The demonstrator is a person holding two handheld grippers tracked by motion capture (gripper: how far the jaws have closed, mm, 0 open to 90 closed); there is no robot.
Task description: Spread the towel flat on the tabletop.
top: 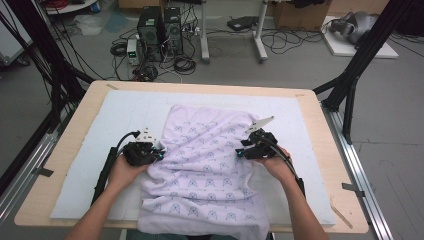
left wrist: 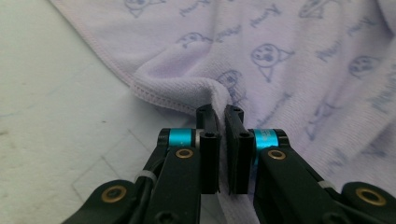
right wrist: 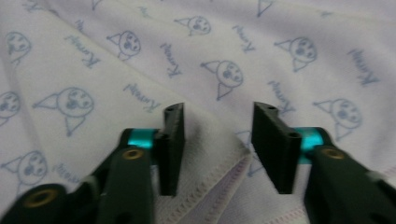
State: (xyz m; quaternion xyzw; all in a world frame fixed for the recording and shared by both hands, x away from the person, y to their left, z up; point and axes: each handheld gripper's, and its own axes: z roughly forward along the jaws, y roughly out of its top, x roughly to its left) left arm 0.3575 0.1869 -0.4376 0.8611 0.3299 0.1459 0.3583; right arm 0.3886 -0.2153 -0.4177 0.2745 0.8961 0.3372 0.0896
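A pale lilac towel printed with small cartoon faces lies rumpled on the white mat, and its near end hangs over the table's front edge. At the towel's left edge, my left gripper pinches a raised fold of the hem; in the left gripper view the jaws are shut on the towel. My right gripper is at the towel's right side. In the right gripper view it stands open, with a stitched edge of the towel lying between the jaws and not pressed.
A white mat covers most of the wooden table. Black frame poles rise at both far corners. Beyond the table, computer towers and cables stand on the floor.
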